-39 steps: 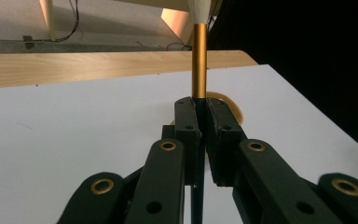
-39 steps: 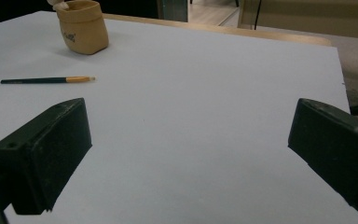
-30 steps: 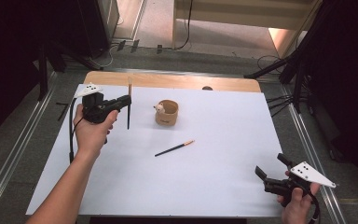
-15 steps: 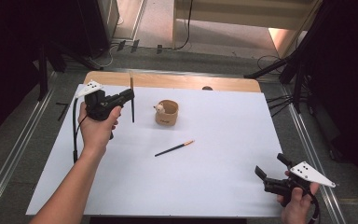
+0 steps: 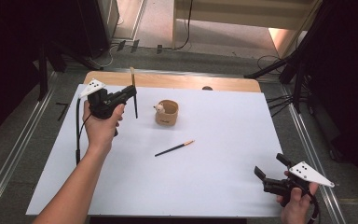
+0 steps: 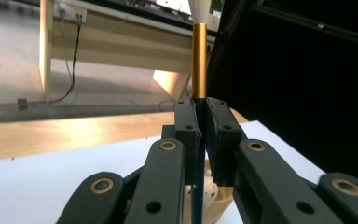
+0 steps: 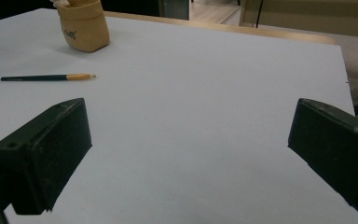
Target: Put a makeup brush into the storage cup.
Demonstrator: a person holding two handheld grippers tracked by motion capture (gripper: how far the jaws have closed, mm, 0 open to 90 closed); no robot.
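Left claw (image 5: 133, 93) is clamped on a brush (image 5: 134, 95), held upright over the far-left part of the worktop (image 5: 223, 140). The left gripper view shows the detail: dark thin handle pinched between the two black pads (image 6: 186, 126), a gold ferrule above them, white bristle tuft at the top. In the high view the same brush reads as just a thin dark stick with a tan upper end.

Second brush (image 5: 174, 148) lies flat mid-worktop, dark handle, orange-gold end pointing far-right; in the right gripper view (image 7: 46, 77) it is clear of everything.

Tan round cup (image 5: 167, 113), matte, sits just right of the left claw, with a small white speckled figure at its rim (image 5: 159, 108); can't tell what else is inside.

Worktop is a flat white sheet over a wooden board (image 5: 186, 81).

Right claw (image 5: 272, 175) is near-right, jaws wide apart, holding nothing, low over the sheet.
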